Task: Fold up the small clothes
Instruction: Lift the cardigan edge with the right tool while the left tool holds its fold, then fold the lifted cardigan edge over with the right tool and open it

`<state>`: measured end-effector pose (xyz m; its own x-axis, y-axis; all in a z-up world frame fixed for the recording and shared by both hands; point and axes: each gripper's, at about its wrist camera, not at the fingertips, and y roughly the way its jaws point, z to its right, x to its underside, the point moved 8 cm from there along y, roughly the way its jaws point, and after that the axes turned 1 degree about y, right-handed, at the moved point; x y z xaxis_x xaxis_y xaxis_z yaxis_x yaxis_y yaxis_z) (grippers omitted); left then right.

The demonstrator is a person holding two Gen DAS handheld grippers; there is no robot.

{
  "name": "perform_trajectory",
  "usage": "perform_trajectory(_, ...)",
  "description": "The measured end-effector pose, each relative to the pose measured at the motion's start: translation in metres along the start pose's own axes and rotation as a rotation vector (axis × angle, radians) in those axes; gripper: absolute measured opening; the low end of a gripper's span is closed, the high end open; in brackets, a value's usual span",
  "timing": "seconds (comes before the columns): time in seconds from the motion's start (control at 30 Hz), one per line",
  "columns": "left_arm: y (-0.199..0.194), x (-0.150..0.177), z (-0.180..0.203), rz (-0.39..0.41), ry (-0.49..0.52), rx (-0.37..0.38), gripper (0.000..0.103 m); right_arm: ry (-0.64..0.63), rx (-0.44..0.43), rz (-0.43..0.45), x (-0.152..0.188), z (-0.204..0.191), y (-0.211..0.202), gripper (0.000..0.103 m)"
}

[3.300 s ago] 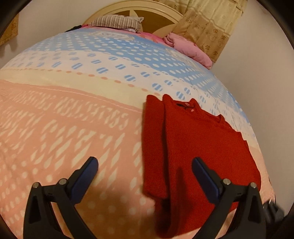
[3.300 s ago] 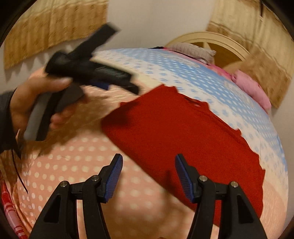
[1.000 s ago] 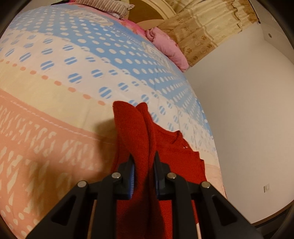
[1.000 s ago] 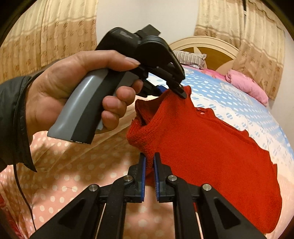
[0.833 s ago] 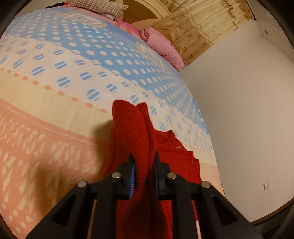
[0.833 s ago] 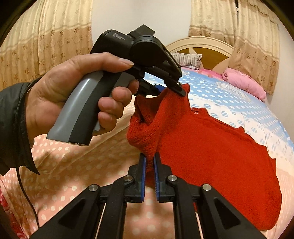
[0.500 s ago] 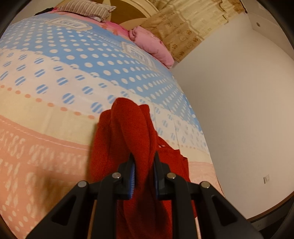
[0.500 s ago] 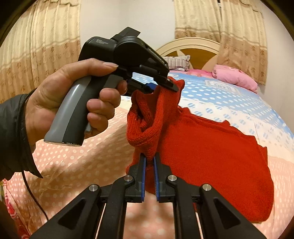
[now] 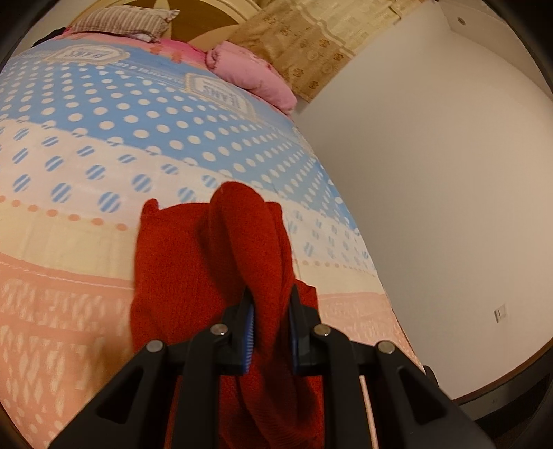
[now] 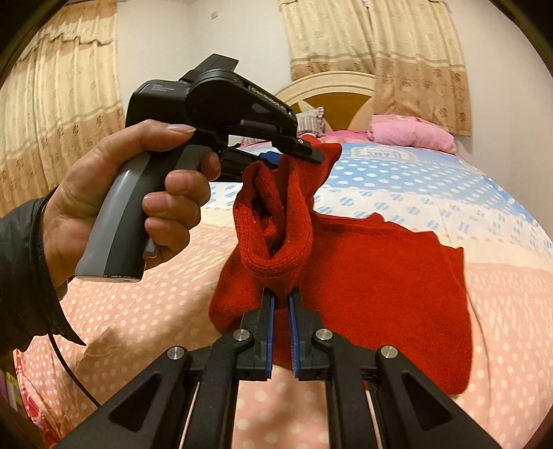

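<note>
A small red knit sweater (image 10: 380,276) lies on the bed, its near side lifted. My right gripper (image 10: 281,304) is shut on a bunched fold of its edge at the bottom centre of the right wrist view. My left gripper (image 10: 293,152) shows there too, held in a hand, shut on the sweater's upper corner above the bed. In the left wrist view the left gripper (image 9: 271,304) pinches a raised ridge of the red sweater (image 9: 179,262), and the rest drapes down onto the bedspread.
The bed (image 9: 103,121) has a dotted blue, cream and pink bedspread. A pink folded blanket (image 10: 411,133) and a striped pillow (image 9: 121,24) lie by the headboard (image 10: 331,93). A white wall (image 9: 432,172) runs along the bed's right side. Curtains hang behind.
Both grippers, shut on the sweater's edge, have lifted it higher and carried it across the garment. The fold between them has bunched more.
</note>
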<state>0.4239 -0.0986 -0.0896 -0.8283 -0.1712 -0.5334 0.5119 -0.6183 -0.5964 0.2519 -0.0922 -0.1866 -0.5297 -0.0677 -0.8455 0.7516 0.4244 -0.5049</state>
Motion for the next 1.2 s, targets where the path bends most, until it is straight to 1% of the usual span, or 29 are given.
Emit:
perform_trajectory(0.27,0.028,0.007,0.030,-0.036,0.058,-0.001,0.017,0.076,0.020,0.017,0.004,0.039,-0.020,0.007)
perform_trajectory(0.57,0.056,0.020,0.056,-0.079,0.087,0.015,0.017,0.157,0.043,0.008,0.019,0.079,-0.032,0.007)
perform_trajectory(0.77,0.078,0.034,0.068,-0.115,0.101,0.014,0.017,0.216,0.051,-0.012,0.033,0.099,-0.040,0.007)
perform_trajectory(0.87,0.088,0.042,0.072,-0.138,0.110,0.006,0.017,0.254,0.068,-0.014,0.041,0.113,-0.046,0.007)
perform_trajectory(1.0,0.100,0.051,0.077,-0.157,0.132,-0.003,0.017,0.329,0.084,-0.029,0.054,0.133,-0.049,0.007)
perform_trajectory(1.07,0.103,0.055,0.080,-0.165,0.135,-0.001,0.016,0.366,0.075,-0.030,0.059,0.140,-0.050,0.007)
perform_trajectory(1.1,0.105,0.055,0.082,-0.165,0.134,0.005,0.010,0.391,0.062,-0.025,0.061,0.143,-0.051,0.007)
perform_trajectory(1.2,0.108,0.056,0.089,-0.167,0.138,0.011,0.009,0.465,0.024,0.002,0.062,0.154,-0.055,0.008)
